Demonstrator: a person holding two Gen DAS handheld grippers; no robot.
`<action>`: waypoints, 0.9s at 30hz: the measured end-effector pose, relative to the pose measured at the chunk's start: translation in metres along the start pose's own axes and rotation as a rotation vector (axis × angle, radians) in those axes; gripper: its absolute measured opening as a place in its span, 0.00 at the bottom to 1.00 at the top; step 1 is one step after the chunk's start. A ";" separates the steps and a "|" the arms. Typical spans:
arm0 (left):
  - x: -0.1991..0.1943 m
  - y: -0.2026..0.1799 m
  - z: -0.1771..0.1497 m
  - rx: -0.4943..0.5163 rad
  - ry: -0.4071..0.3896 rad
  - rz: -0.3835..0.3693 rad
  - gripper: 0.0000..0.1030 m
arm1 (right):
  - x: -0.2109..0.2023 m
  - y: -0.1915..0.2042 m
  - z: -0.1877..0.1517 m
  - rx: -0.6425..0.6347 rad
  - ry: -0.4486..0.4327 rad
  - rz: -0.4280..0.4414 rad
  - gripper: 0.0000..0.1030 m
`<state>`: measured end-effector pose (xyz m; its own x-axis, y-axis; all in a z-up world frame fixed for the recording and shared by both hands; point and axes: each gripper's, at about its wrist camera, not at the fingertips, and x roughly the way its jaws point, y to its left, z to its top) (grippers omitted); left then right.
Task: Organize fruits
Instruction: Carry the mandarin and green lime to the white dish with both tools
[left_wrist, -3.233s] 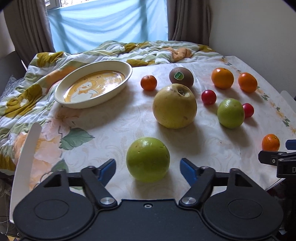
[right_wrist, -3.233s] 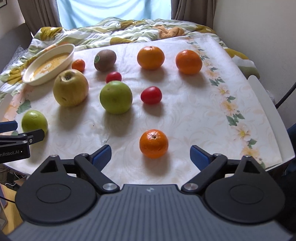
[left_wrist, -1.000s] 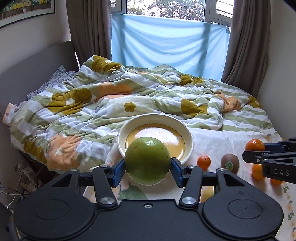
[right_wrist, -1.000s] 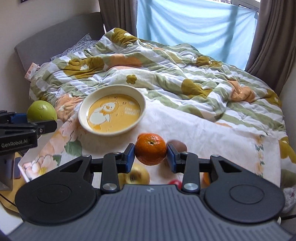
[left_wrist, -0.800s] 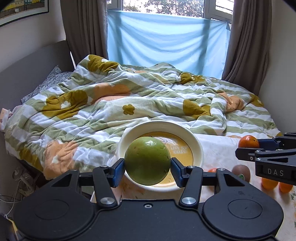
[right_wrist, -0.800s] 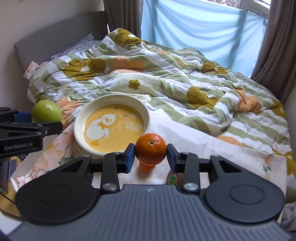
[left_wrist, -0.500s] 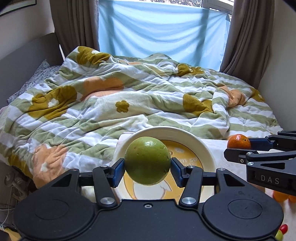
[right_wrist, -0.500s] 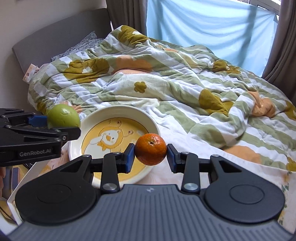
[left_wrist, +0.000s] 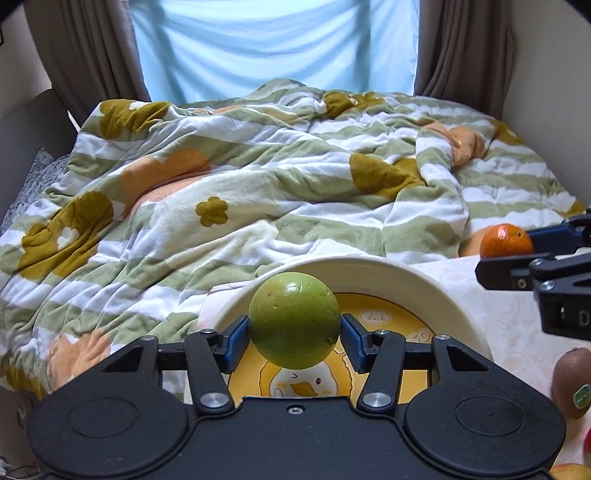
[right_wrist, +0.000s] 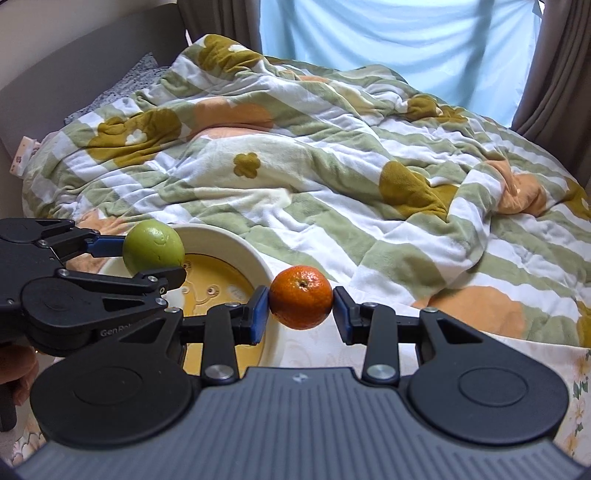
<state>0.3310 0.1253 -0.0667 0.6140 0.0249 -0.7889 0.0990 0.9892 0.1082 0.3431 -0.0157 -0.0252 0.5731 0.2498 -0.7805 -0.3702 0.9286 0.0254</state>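
My left gripper (left_wrist: 294, 338) is shut on a round green fruit (left_wrist: 294, 320) and holds it above the cream bowl (left_wrist: 436, 291) with a yellow duck picture inside. My right gripper (right_wrist: 300, 310) is shut on a small orange (right_wrist: 300, 297) and holds it just right of the bowl's rim (right_wrist: 255, 264). The green fruit (right_wrist: 153, 247) in the left gripper also shows in the right wrist view, over the bowl's left side. The orange (left_wrist: 506, 240) shows in the left wrist view, right of the bowl.
A kiwi with a green sticker (left_wrist: 572, 382) lies on the floral cloth (left_wrist: 513, 325) right of the bowl. A yellow fruit (left_wrist: 570, 472) and a red one (left_wrist: 587, 445) peek in at the bottom right. A rumpled flowered blanket (left_wrist: 258, 192) lies behind the bowl.
Both grippers closed on their fruit, lifted it off the cloth and carried it to the bowl. In the last second both moved closer and lower over the bowl.
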 end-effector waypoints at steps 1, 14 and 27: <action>0.001 -0.001 0.000 0.009 -0.001 0.000 0.56 | 0.002 -0.002 0.000 0.004 0.005 -0.003 0.51; -0.016 0.000 -0.010 0.029 -0.040 0.020 0.98 | 0.004 -0.010 -0.004 0.044 0.036 -0.023 0.51; -0.074 0.019 -0.050 -0.114 -0.043 0.053 0.98 | 0.012 0.024 0.000 -0.071 0.000 0.129 0.51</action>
<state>0.2483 0.1496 -0.0364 0.6490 0.0737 -0.7573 -0.0223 0.9967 0.0779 0.3412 0.0097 -0.0337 0.5170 0.3657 -0.7739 -0.4914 0.8671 0.0814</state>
